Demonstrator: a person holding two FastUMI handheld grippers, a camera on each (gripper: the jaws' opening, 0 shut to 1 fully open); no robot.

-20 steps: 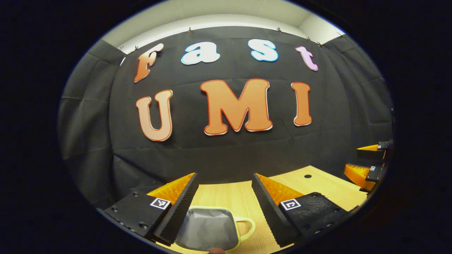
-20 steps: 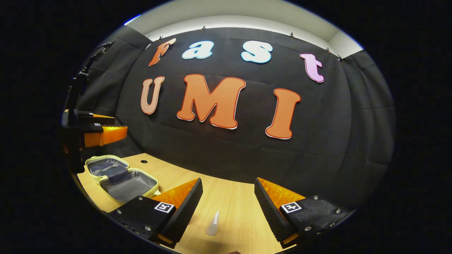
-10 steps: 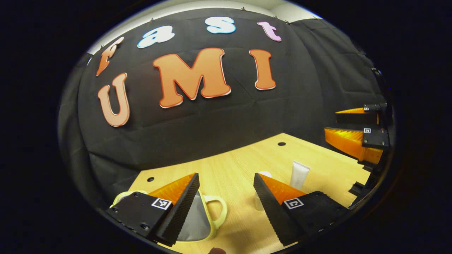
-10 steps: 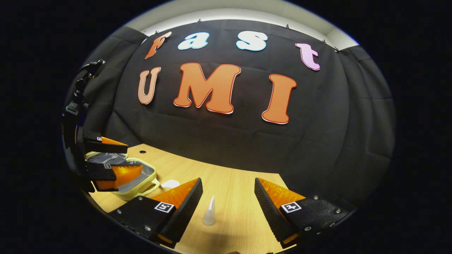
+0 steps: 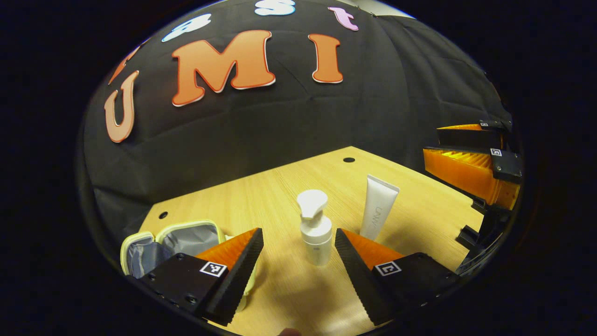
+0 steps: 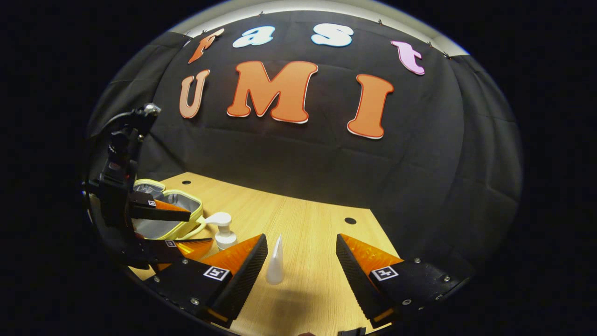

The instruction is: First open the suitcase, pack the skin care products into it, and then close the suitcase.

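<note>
Left gripper view: open left claw point(image 5: 298, 242) frames pump bottle point(image 5: 315, 229) untouched.

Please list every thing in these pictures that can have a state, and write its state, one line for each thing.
Small pale-yellow suitcase with grey lining: open, lying flat, nothing seen inside.
White plastic pump bottle: upright on the table, not gripped.
White squeeze tube: standing on its cap, not gripped.
Left claw: open, pump bottle ahead between its fingers.
Right claw: open, tube ahead.

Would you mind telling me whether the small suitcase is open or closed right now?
Open. In the left gripper view the suitcase lies spread on the table, its grey lining showing; no products are visible inside.
</note>
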